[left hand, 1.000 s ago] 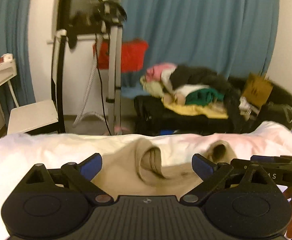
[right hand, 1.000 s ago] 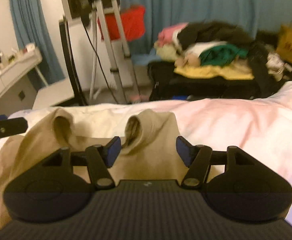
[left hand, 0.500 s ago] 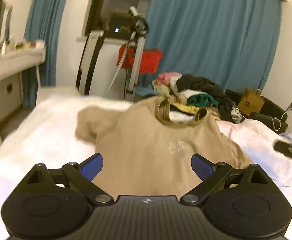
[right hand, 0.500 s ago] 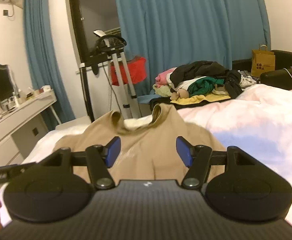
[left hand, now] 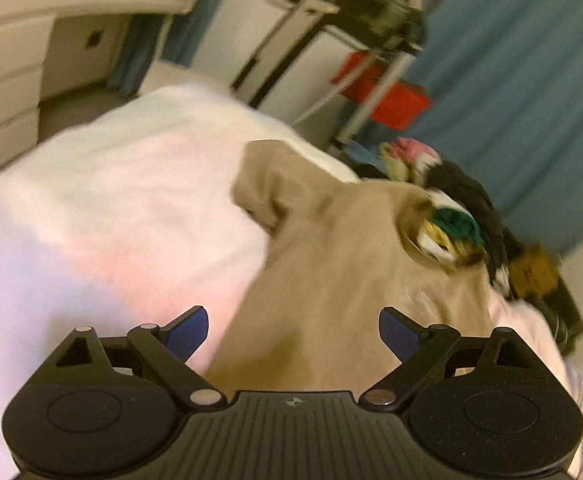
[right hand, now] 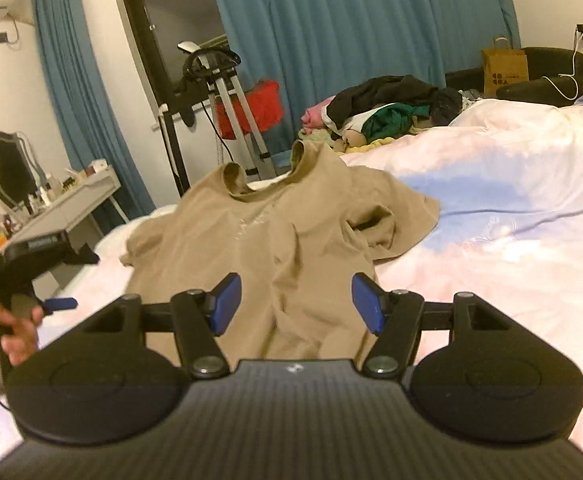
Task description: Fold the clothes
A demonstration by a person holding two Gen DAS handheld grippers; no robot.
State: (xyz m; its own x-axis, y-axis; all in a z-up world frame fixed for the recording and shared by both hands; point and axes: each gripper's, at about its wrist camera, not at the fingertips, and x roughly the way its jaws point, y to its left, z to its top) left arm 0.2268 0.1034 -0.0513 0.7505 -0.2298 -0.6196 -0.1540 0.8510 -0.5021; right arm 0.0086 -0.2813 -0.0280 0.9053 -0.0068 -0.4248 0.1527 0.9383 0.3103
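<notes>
A tan T-shirt lies spread on the bed, collar at the far end and its right sleeve rumpled. My right gripper hovers over the shirt's near part, open, with loose cloth showing beyond the gap and nothing pinched. The left wrist view is blurred and tilted. In it my left gripper is open over the shirt's near left edge, its left pad over bare bedding. A hand at the left edge of the right wrist view holds that left tool.
The bed has pale pink and blue bedding. Beyond its far edge lie a heap of clothes, a metal exercise frame with a red cloth and a paper bag. A white dresser stands to the left.
Both grippers have drawn back from the collar end, so the whole shirt now lies stretched ahead of them. The left view has rolled and blurred. Both stayed open.
</notes>
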